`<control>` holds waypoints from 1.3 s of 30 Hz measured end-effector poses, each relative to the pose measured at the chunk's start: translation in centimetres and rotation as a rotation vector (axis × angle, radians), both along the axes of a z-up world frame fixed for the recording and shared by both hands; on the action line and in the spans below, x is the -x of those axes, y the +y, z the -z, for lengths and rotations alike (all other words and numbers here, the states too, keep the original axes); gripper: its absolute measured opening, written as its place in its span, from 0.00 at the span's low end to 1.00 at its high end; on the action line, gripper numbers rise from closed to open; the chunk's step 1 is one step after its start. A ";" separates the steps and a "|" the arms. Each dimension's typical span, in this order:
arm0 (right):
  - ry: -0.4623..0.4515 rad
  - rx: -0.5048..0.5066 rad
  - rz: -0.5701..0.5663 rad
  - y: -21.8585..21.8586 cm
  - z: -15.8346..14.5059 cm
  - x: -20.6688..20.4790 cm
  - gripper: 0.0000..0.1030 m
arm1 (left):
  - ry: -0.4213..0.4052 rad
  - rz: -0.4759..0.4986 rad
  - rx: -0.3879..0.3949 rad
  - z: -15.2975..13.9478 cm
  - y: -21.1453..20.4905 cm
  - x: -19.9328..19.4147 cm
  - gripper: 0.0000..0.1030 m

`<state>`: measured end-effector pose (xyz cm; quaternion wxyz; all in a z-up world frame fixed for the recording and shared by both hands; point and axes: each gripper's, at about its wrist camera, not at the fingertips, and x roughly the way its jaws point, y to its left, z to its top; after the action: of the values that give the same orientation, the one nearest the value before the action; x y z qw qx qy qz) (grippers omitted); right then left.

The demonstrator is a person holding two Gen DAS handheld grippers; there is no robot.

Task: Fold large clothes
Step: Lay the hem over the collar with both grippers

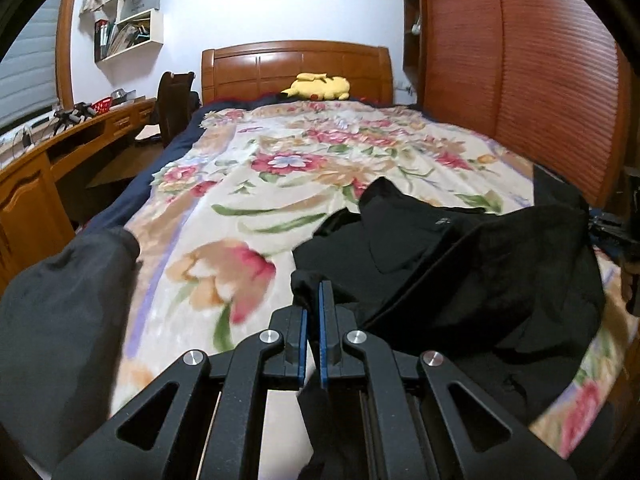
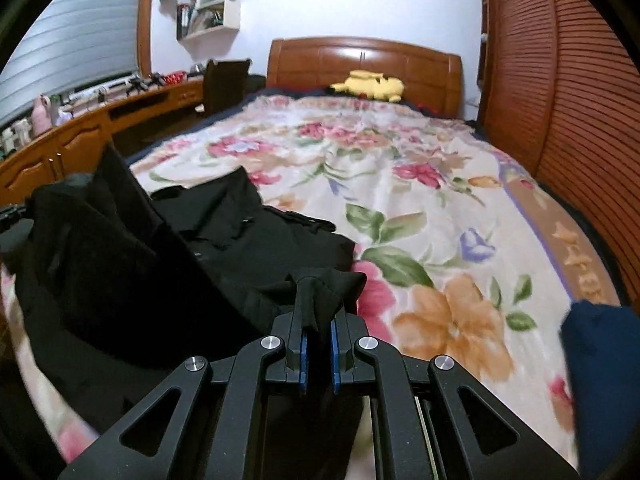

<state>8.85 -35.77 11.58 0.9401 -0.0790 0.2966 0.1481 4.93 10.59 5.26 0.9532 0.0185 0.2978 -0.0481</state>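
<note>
The left gripper (image 1: 313, 316) is clamped on a bunched edge of a black garment (image 1: 480, 264), and the right gripper (image 2: 318, 320) pinches another fold of the same cloth, which drapes over its fingers. The garment lies heaped across the near end of a bed, on a floral blanket (image 1: 280, 184), with one flap spread flat toward the headboard (image 1: 296, 68). The fabric looks soft, limp and fairly light, likely to sag and crease between the two holds; corners, hems or seams seem the surest places to take it, since a mid-panel pinch would gather several layers. A grey bundle of cloth (image 1: 64, 320) sits at the left edge of the bed and a dark blue one (image 2: 604, 380) at the right, both close enough to crowd a spread-out fold. A yellow plush toy (image 1: 318, 87) rests well apart by the headboard; a cluttered wooden counter (image 1: 80, 136) runs beside the bed.
</note>
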 end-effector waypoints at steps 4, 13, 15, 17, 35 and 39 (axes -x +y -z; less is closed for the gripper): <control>0.008 0.043 -0.002 1.3 0.0 -4.5 0.08 | 0.016 -0.011 -0.027 0.2 -0.1 -4.4 0.05; -0.011 0.153 0.029 5.4 -0.5 -13.4 0.08 | 0.038 -0.056 -0.052 0.7 0.8 -13.2 0.05; 0.001 0.197 0.040 6.5 -0.4 -15.3 0.08 | 0.057 -0.065 -0.052 0.8 0.8 -15.3 0.05; -0.005 0.218 0.054 7.5 -0.4 -16.7 0.08 | 0.065 -0.075 -0.061 0.8 0.8 -17.1 0.05; 0.036 0.127 0.174 9.3 1.1 -21.7 0.09 | 0.102 -0.133 -0.095 2.1 1.4 -21.0 0.06; -0.017 0.065 0.175 8.4 -0.7 -20.2 0.41 | 0.091 -0.112 -0.087 1.1 1.4 -19.2 0.42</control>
<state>29.07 -27.34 12.24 0.9489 -0.0846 0.2991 0.0548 24.08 12.00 4.12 0.9383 0.0408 0.3430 0.0175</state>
